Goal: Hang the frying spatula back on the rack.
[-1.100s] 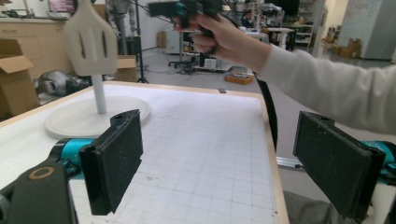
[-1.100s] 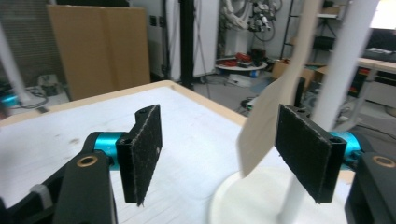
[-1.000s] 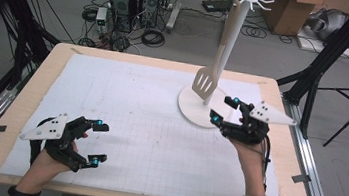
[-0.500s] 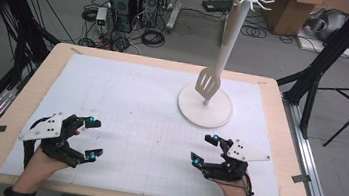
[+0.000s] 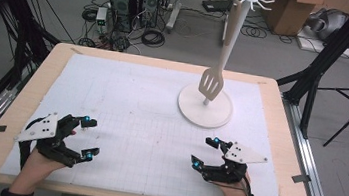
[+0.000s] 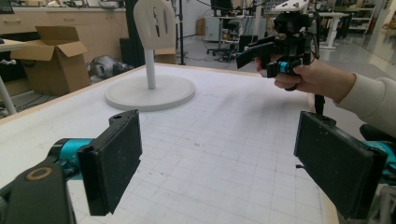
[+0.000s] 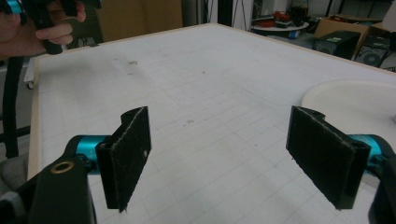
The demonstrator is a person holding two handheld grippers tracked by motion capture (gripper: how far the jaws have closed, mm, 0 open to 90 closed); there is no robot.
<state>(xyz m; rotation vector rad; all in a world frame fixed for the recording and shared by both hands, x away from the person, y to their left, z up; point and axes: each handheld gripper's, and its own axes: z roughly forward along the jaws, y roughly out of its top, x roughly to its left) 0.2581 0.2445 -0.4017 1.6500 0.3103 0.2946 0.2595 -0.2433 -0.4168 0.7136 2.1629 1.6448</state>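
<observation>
Left gripper (image 5: 88, 138) and right gripper (image 5: 206, 152) hover wide open and empty at the mat's (image 5: 141, 104) near corners; far right, a spatula (image 5: 210, 82) hangs on the stand (image 5: 205, 107).

The bench (image 5: 283, 99) has a pale wood rim, smooth and unvarnished-looking, and a white matt mat (image 5: 136, 103) printed with a faint grid lies on it; that sheet looks slightly scuffed and smudged in places. The rack stand (image 5: 205, 107) and the slotted spatula (image 5: 210, 84) hanging on it are a matt off-white, perhaps painted wood or plastic; it is hard to tell from here. The left tool (image 5: 87, 137) and right tool (image 5: 203, 152) are black matt plastic with glossy teal metal collars, and their pads (image 6: 114, 163) look rough, like fine foam or felt. A cream knitted sleeve (image 6: 373, 100) looks soft.
</observation>
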